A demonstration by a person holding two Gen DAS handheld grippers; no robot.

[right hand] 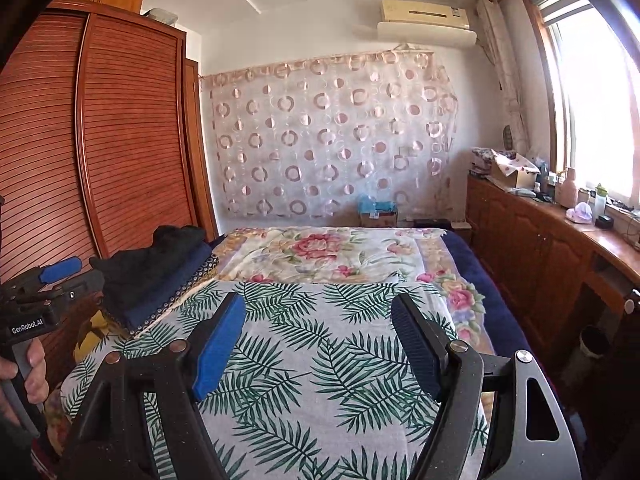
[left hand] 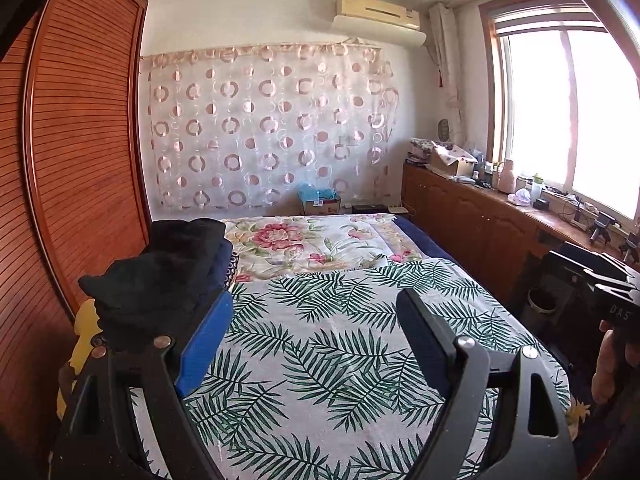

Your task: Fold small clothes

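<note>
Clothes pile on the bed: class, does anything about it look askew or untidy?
Yes. The black garment on top of the pile lies crumpled and lopsided, while the navy pieces beneath look flat and folded. Both grippers are open and empty.

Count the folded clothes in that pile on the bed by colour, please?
Black folded garments: 2, as far as the folds show
Dark navy folded garment: 1
Navy garment with ring-patterned edge: 1
Total: 4, stacked by the brown slatted wardrobe; hidden layers can't be ruled out.
</note>
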